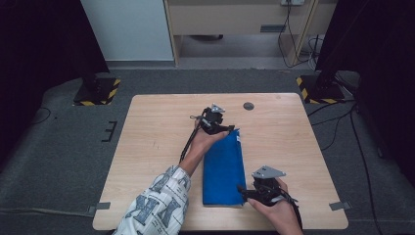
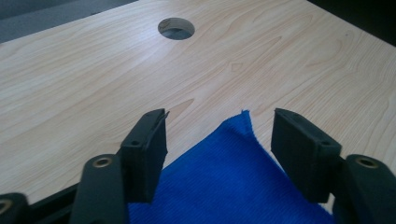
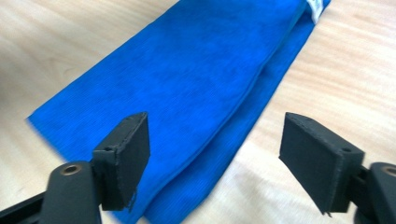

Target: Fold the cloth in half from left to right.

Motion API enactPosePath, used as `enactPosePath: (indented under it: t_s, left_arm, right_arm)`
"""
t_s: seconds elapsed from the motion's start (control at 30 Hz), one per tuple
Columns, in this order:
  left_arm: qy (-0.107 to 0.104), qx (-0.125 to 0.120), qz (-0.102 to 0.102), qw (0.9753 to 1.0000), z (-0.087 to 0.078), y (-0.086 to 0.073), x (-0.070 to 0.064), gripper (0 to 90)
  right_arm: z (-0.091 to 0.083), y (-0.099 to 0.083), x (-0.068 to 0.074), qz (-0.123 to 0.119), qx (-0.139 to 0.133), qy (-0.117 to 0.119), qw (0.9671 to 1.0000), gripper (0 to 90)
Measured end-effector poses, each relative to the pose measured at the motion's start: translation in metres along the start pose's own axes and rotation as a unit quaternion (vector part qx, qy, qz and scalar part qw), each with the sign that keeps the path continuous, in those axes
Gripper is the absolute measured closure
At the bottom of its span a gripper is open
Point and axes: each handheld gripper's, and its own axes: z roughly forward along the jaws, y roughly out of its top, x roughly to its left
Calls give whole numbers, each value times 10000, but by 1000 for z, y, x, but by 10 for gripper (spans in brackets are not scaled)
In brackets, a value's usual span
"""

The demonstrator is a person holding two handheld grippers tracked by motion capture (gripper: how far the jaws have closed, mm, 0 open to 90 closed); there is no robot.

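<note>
**Two open grippers, one folded cloth, and several ways to lose the fold**

We see a blue cloth (image 1: 224,169) lying folded into a long strip near the middle of the wooden table (image 1: 151,147), one end pointing away from us and the other toward the near edge. Our left gripper (image 1: 226,129) sits at the far end with its jaws spread wide, the cloth's far corner (image 2: 243,122) lying between them but not pinched. Our right gripper (image 1: 242,192) hovers at the near right corner, jaws just as wide, the folded edge (image 3: 233,126) beneath the gap.

We judge the main risk to be a partial grab. The right gripper view shows at least two layers, the upper one set back from the lower; if we close there, we may catch one layer alone and peel the fold open. At the far end, only a thin tip lies between the jaws, so a shallow bite could slip free once we lift. If the two hands rise unevenly, the strip may twist or sag. A white tag (image 3: 314,8) marks the far end.
</note>
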Motion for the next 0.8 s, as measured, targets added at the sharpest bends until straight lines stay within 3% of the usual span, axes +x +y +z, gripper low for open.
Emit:
enactPosePath:
  t_s: [0.3,0.8]
  left_arm:
    - [53,166,-126,9998,-11,-10,16,184]
    - [104,234,-134,9996,-20,-24,32,178]
  right_arm:
    - [20,16,-16,116,-38,-46,9999,197]
    - [47,39,-34,169,73,-93,9998,169]
